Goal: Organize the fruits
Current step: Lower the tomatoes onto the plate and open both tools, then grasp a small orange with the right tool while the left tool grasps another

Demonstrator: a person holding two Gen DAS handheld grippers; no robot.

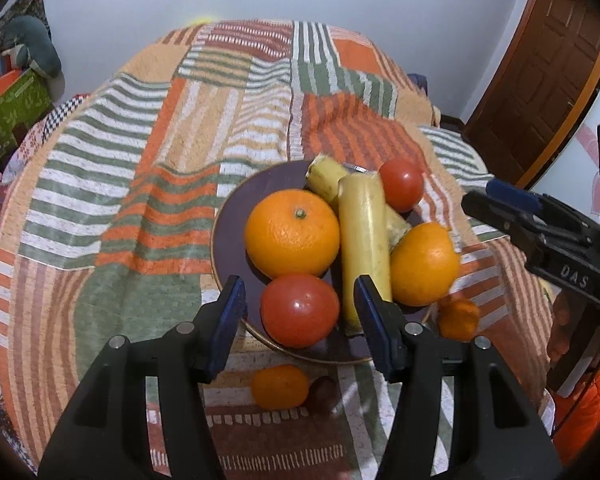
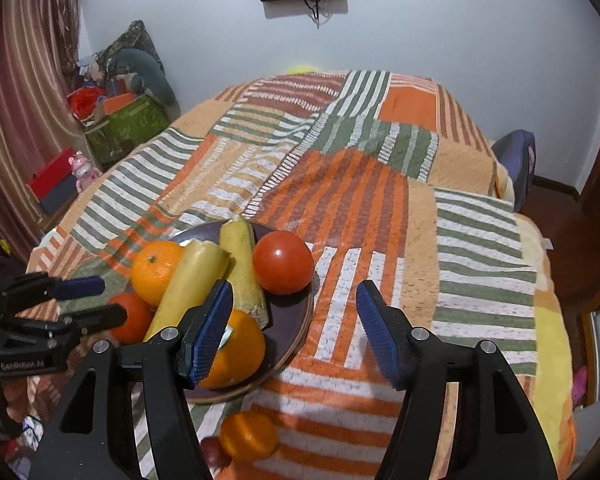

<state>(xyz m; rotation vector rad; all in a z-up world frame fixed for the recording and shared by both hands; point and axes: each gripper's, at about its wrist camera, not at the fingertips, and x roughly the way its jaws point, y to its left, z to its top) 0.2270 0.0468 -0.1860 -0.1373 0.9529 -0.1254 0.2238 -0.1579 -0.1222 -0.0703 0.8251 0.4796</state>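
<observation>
Left gripper (image 1: 300,312) wide over near tomato (image 1: 299,310); right gripper (image 2: 294,322) wide, empty; banana (image 1: 364,252) long axis near-far on plate (image 1: 236,216).

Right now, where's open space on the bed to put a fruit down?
The striped blanket is bare beyond and to the right of the plate. It is crowded on the plate itself and at its near edge, where small mandarins and a dark fruit lie.
</observation>
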